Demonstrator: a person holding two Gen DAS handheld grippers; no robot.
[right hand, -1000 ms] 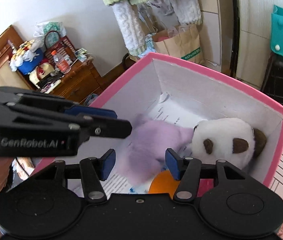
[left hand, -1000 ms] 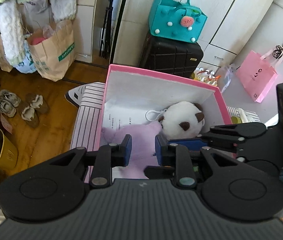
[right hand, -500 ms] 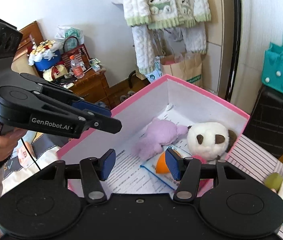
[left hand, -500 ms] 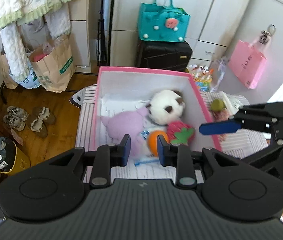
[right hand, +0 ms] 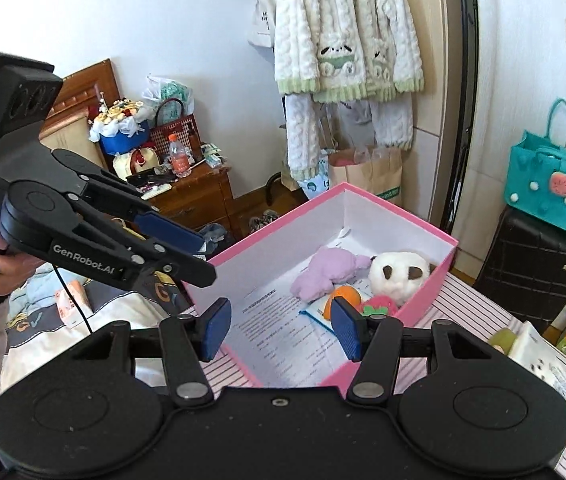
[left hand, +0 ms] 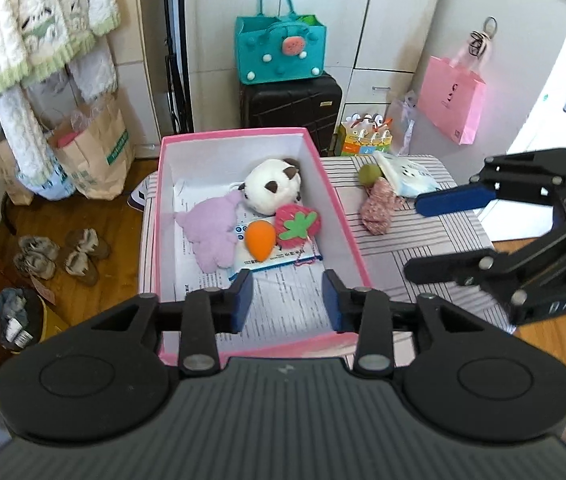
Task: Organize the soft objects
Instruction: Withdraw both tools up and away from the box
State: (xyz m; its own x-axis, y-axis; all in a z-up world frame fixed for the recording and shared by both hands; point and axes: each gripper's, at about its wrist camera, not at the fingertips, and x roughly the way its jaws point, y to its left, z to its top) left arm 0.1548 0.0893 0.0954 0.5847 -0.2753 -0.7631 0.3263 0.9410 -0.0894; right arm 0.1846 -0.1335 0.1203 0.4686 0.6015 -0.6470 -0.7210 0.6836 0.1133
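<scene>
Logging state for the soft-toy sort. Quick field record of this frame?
container: pink cardboard box, white inside, on striped cloth
in box: purple plush, white panda plush, orange carrot plush, red strawberry plush, printed papers
outside box: green round toy, pink speckled soft item, white packet
left gripper: jaws opening, nothing between
right gripper: open, empty
</scene>
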